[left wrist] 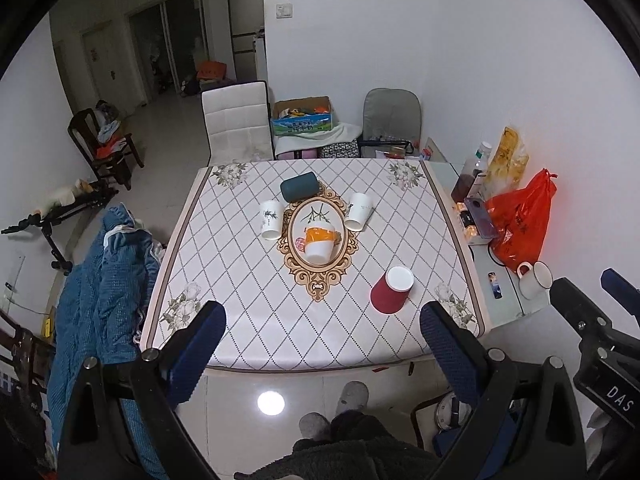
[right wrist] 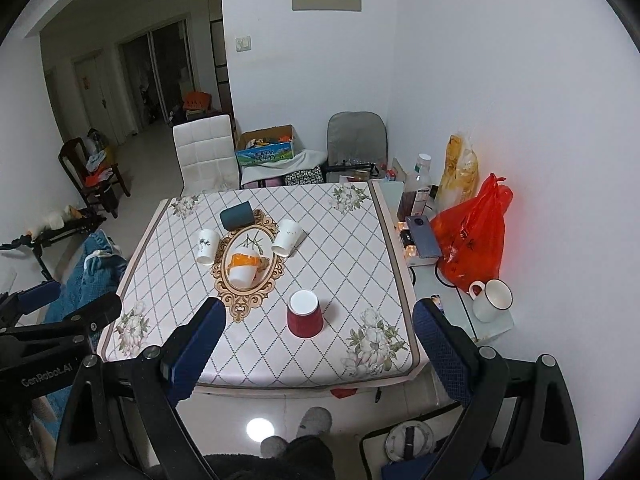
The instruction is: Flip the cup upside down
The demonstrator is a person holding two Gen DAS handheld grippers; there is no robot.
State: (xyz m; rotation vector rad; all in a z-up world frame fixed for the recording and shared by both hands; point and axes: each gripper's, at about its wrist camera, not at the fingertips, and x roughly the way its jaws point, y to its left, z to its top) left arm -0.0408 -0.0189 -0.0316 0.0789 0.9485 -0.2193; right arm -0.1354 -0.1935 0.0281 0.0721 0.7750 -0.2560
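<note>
A table with a diamond-pattern cloth (left wrist: 248, 300) (right wrist: 344, 272) carries several cups. A red cup (left wrist: 391, 290) (right wrist: 305, 319) stands upside down near the front right. An orange-and-white cup (left wrist: 319, 242) (right wrist: 243, 267) stands upside down on the oval centre motif. A white paper cup (left wrist: 271, 219) (right wrist: 207, 247) stands upside down at the left, another white cup (left wrist: 358, 211) (right wrist: 286, 237) at the right. A dark teal cup (left wrist: 299, 186) (right wrist: 237, 215) lies on its side at the back. My left gripper (left wrist: 322, 324) and right gripper (right wrist: 318, 320) are open, empty, held above the table's near edge.
A glass side table (left wrist: 504, 300) (right wrist: 452, 300) at the right holds a red plastic bag (left wrist: 524, 220) (right wrist: 472, 240), a white mug (left wrist: 534, 278) (right wrist: 490, 300), a phone and bottles. A white chair (left wrist: 236, 124) stands behind the table. Blue cloth (left wrist: 100, 280) lies at the left.
</note>
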